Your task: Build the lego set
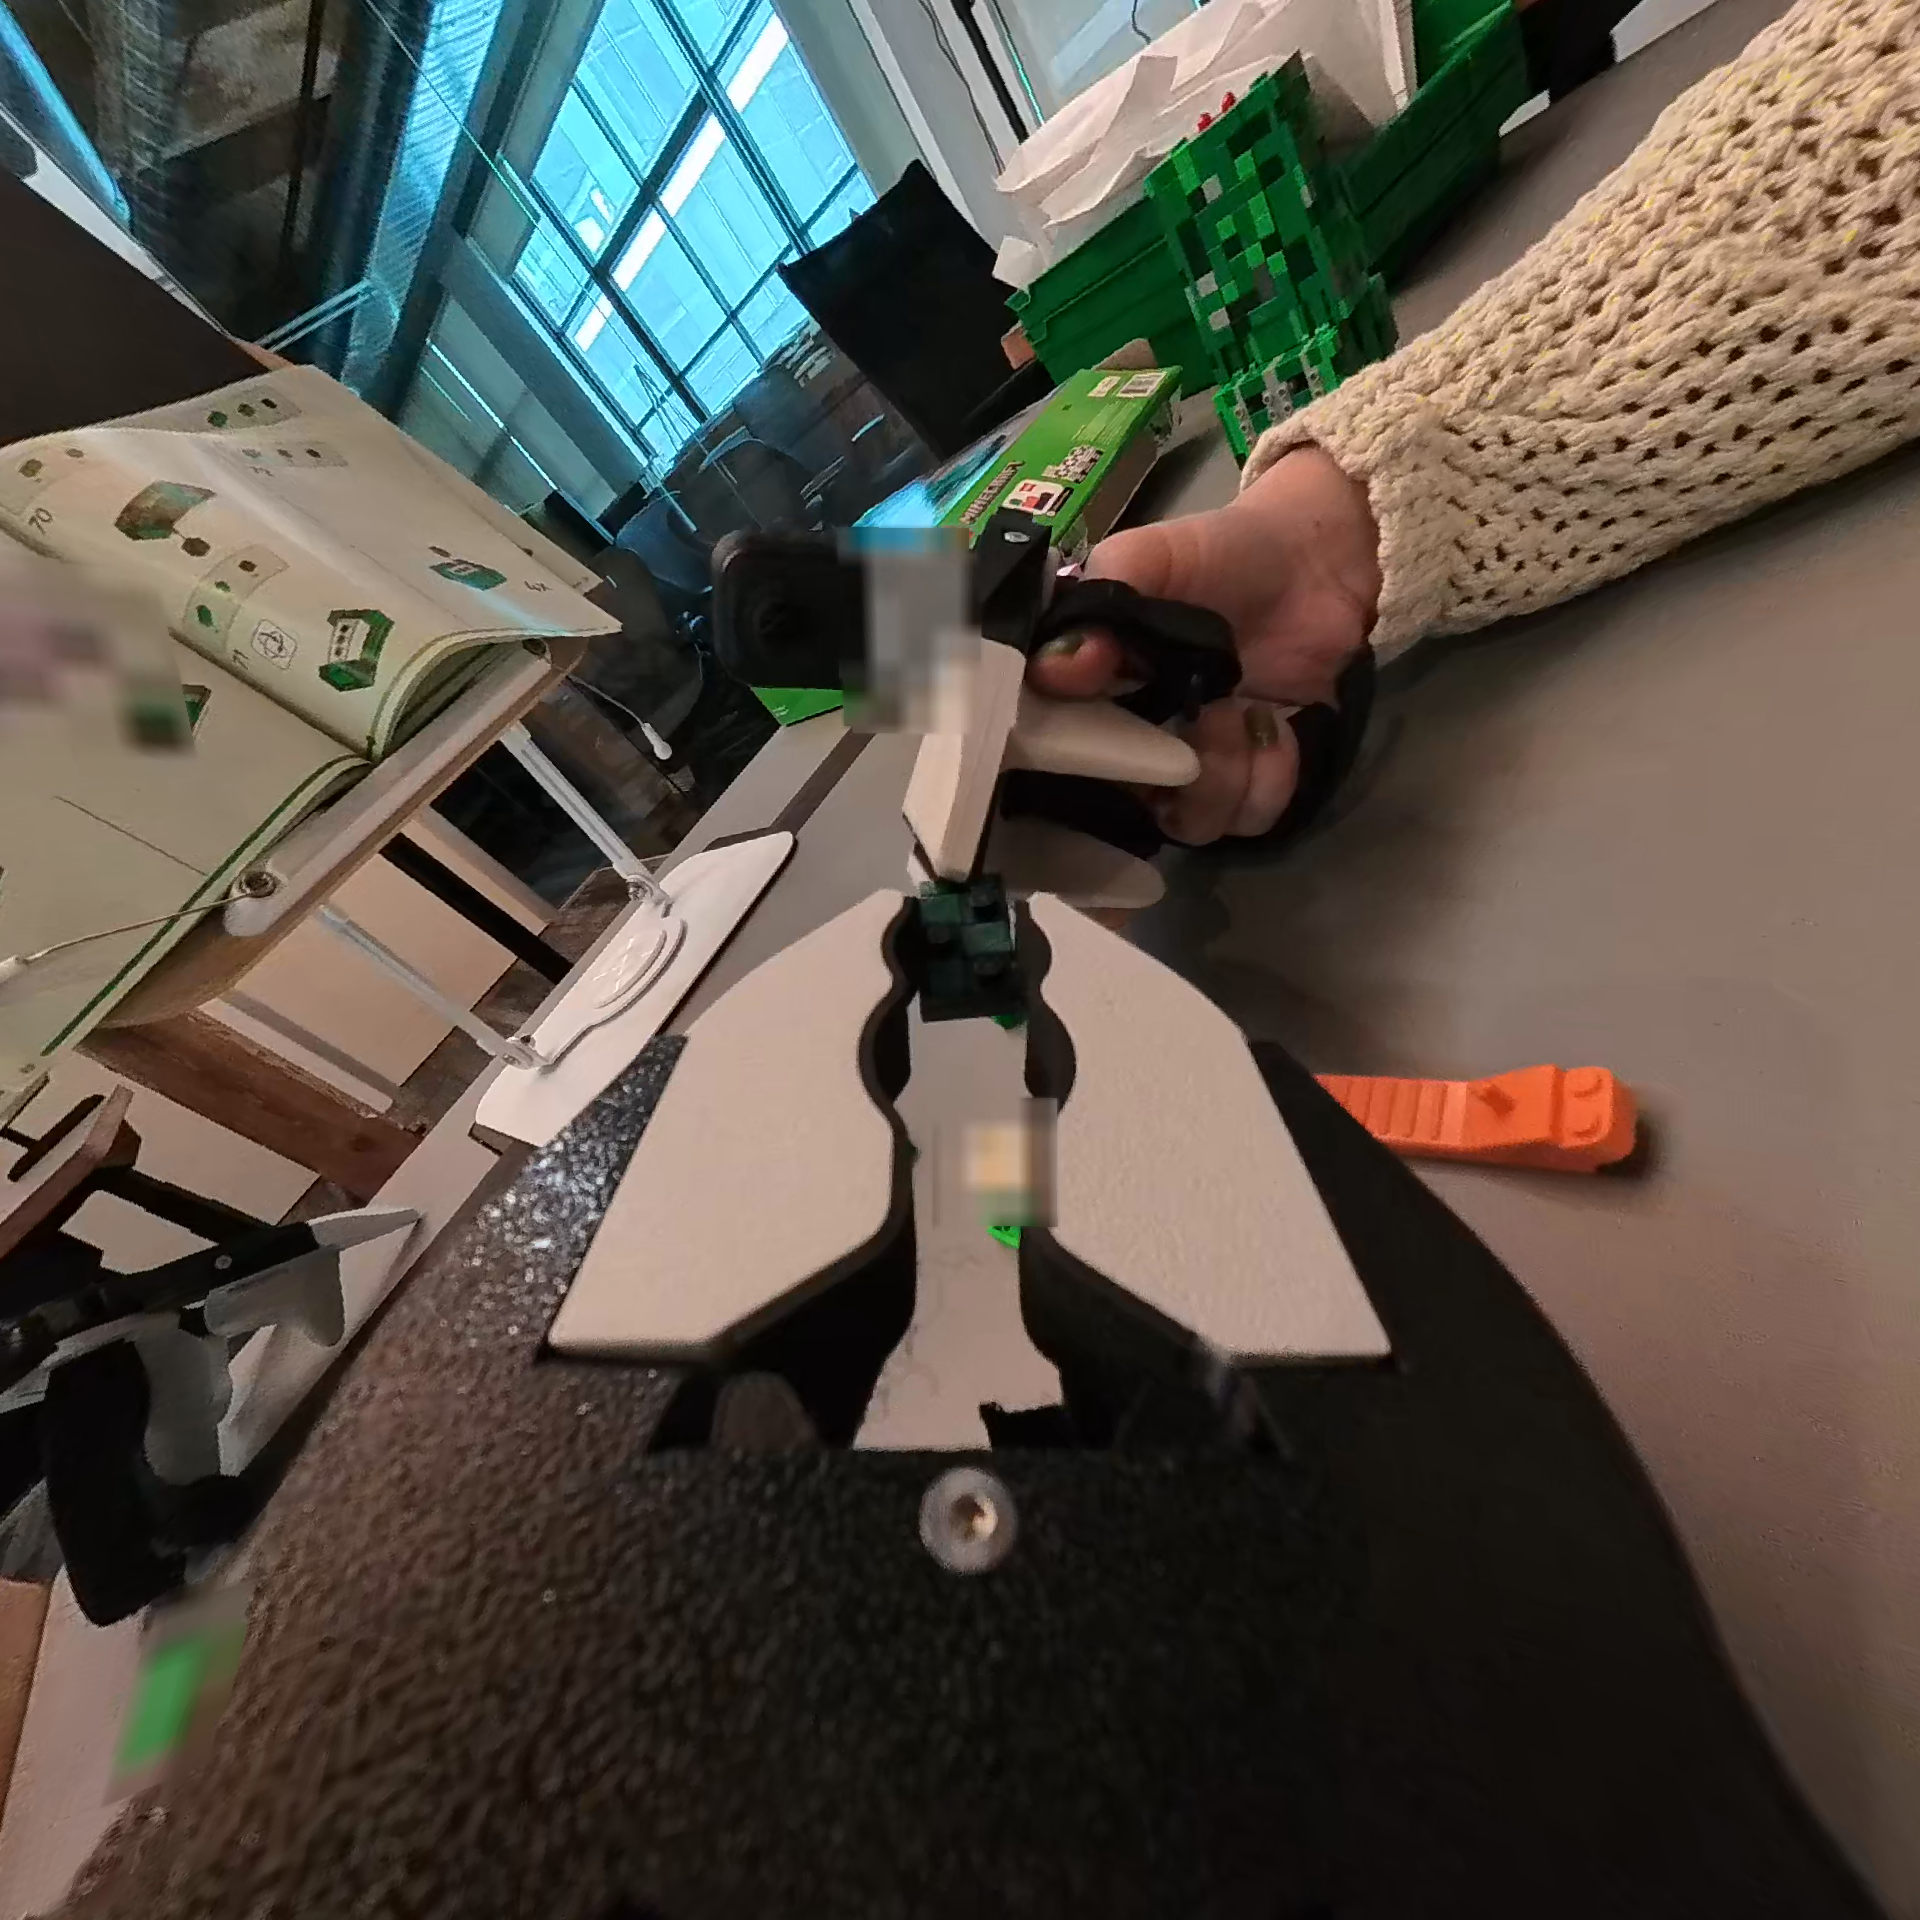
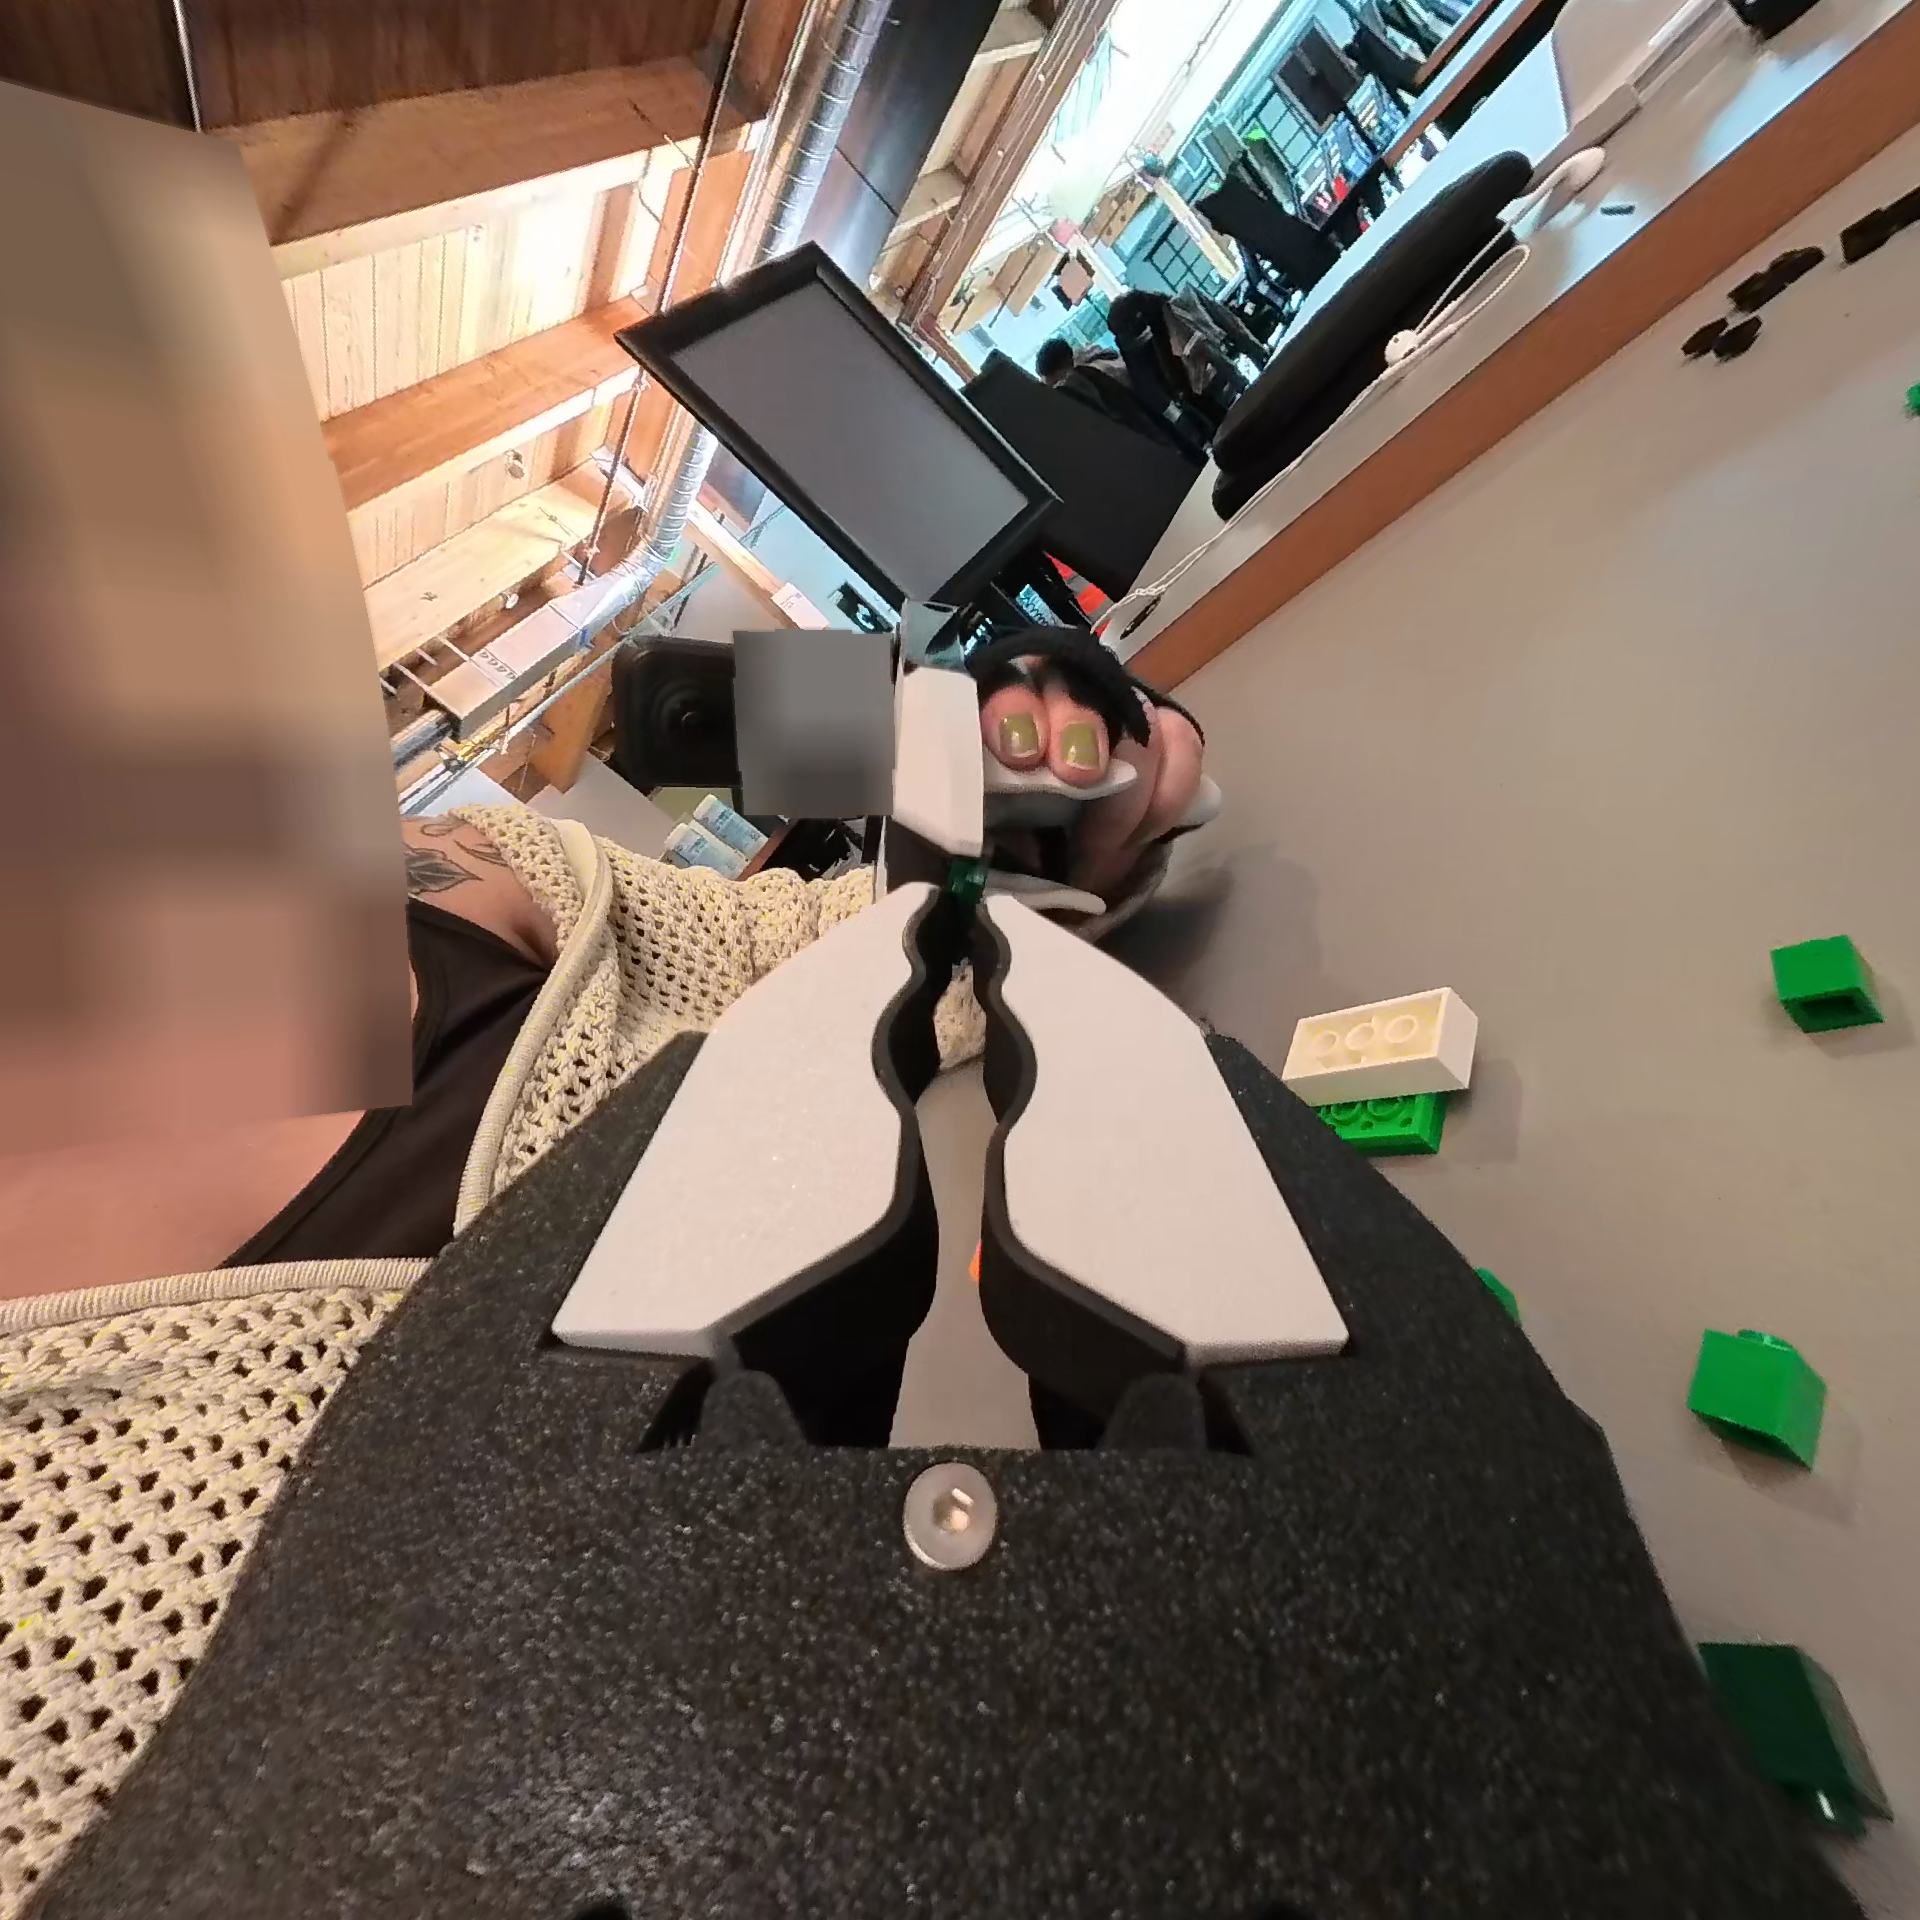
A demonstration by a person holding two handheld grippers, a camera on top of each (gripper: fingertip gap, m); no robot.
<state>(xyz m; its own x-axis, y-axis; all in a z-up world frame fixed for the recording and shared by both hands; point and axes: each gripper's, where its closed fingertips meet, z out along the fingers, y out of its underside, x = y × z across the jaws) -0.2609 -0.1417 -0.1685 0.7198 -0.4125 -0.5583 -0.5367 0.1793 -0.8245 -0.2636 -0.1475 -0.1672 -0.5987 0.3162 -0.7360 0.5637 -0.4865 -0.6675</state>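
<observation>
My left gripper (image 1: 961, 940) is shut on a small dark green lego assembly (image 1: 961, 966) and holds it above the grey table (image 1: 1558, 831). My right gripper (image 1: 971, 878), held by a hand in a cream knit sleeve, comes in from above and its tips meet the top of the assembly. In the right wrist view my right gripper (image 2: 961, 899) is closed to a narrow gap, with a small dark green piece (image 2: 966, 878) pinched at its tips. The left gripper (image 2: 961, 847) faces it tip to tip. Most of the assembly is hidden there.
An orange brick separator (image 1: 1486, 1122) lies on the table to the right. An open instruction booklet (image 1: 260, 582) rests on a stand at left. A green block model (image 1: 1278, 260) and a green box (image 1: 1049, 457) stand behind. A white brick (image 2: 1382, 1044) and loose green bricks (image 2: 1756, 1397) lie to the right.
</observation>
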